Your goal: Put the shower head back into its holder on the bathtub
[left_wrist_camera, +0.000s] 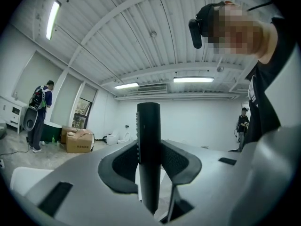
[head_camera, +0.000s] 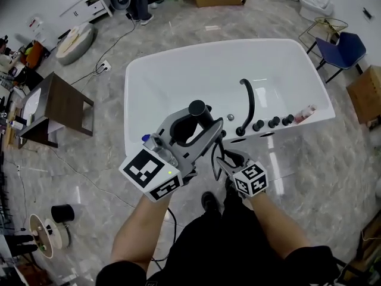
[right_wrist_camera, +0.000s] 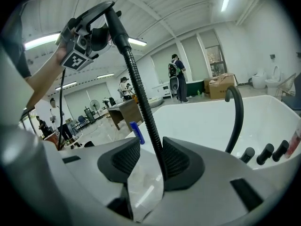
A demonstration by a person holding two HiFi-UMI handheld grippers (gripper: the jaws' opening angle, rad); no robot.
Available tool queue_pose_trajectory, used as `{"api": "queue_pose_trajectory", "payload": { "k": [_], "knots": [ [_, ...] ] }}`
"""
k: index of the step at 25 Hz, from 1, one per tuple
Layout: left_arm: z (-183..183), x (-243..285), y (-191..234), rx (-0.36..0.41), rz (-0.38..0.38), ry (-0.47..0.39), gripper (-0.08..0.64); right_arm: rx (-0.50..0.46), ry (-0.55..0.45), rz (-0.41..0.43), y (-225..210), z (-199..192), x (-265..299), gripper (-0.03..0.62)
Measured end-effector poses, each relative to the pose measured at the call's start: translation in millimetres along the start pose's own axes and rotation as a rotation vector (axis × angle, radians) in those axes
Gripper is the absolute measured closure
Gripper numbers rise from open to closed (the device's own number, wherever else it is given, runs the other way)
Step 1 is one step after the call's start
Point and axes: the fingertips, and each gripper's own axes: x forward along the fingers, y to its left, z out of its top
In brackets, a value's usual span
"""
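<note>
We hold the shower head (left_wrist_camera: pixel 148 135) in the left gripper (head_camera: pixel 197 124). It is a smooth, matt black cylinder with a row of small ridges along its left side. The two dark, ribbed rubber pads (left_wrist_camera: pixel 123 163) pinch it from both sides, and it stands upright between them. In the head view the shower head is over the near rim of the bathtub (head_camera: pixel 128 100), left of the faucet (head_camera: pixel 249 103).

The jaws of the right gripper (right_wrist_camera: pixel 149 161) are spread. The hose (right_wrist_camera: pixel 141 98), a thin black tube with fine rings, passes up through the gap close against the right pad. A clear space remains to the left pad (right_wrist_camera: pixel 126 158), so nothing is pinched there. The hose rises to the shower head in the left gripper.

The bathtub is glossy white, with rounded corners and a wide flat rim. The faucet is a slim black curved pipe. To its right stand black round knobs (head_camera: pixel 274 123) in a row. The floor (head_camera: pixel 89 177) is shiny grey, like marble.
</note>
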Motion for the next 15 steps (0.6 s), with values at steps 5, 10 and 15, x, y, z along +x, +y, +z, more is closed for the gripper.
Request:
{"api": "queue_pose_trajectory", "payload": {
  "k": [5, 10, 15],
  "knots": [
    [12.3, -6.1, 8.2, -0.003, 0.013, -0.023, 0.419, 0.009, 0.028, 0.014, -8.8, -8.7, 14.2, 0.468],
    [19.7, -6.1, 15.0, 0.024, 0.042, -0.025, 0.419, -0.015, 0.026, 0.006, -20.6, -0.9, 19.4, 0.502],
    [25.1, -15.0, 34.7, 0.053, 0.109, -0.024, 0.419, -0.045, 0.018, -0.025, -35.7, 20.3, 16.3, 0.520]
  ]
}}
